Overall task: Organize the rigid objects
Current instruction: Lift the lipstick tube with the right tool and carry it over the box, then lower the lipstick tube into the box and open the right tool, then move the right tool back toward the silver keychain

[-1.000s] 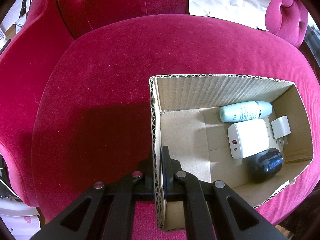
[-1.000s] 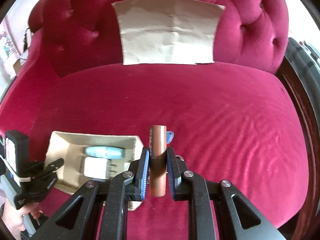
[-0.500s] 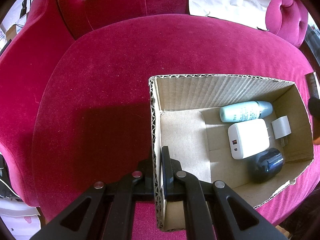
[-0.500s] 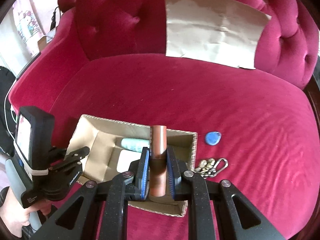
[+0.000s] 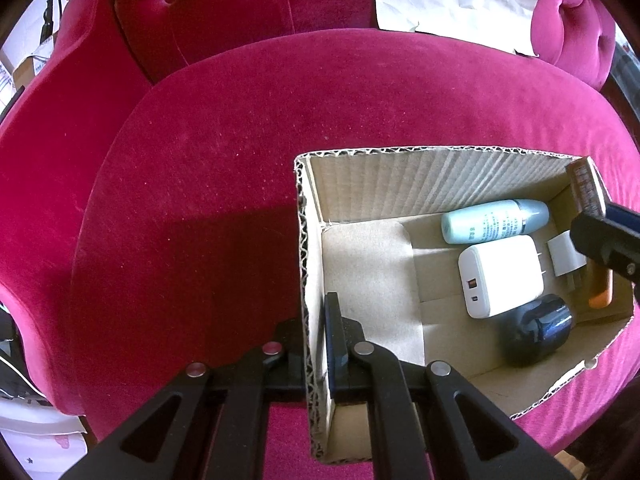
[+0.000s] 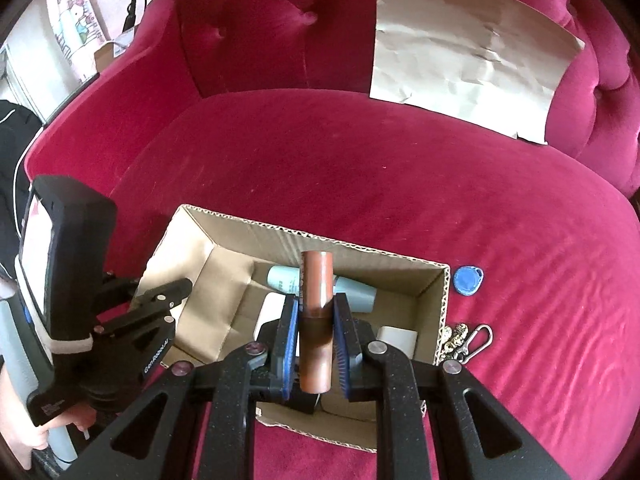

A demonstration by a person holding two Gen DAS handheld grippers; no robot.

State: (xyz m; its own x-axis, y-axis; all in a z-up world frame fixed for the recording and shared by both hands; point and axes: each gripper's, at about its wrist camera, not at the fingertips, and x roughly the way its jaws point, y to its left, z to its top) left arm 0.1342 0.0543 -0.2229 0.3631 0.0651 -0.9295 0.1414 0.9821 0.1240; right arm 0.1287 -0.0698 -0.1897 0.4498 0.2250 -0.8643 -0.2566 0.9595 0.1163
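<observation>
Placement comes next: the right claw (image 6: 316, 342) grips a brown tube (image 6: 316, 280) between its blue pads, tube upright, hanging over the open cardboard box (image 6: 224, 236) on the red velvet sofa (image 6: 360, 160). Best to lower it toward the bare floor of the box on its left half, since the right half is crowded: a pale blue bottle (image 5: 494, 221) lies against the far wall, a white charger (image 5: 500, 274) sits just near of it, a smaller white plug (image 5: 564, 256) to its right, and a dark round object (image 5: 538, 328) nearest. Tilting the tube flat before release should keep it from toppling. The left claw (image 5: 316, 344) is closed on the box's left wall, steadying it. A blue key fob (image 6: 468, 279) and a keyring with carabiner (image 6: 468, 340) lie outside, just right of the box, unsorted.
</observation>
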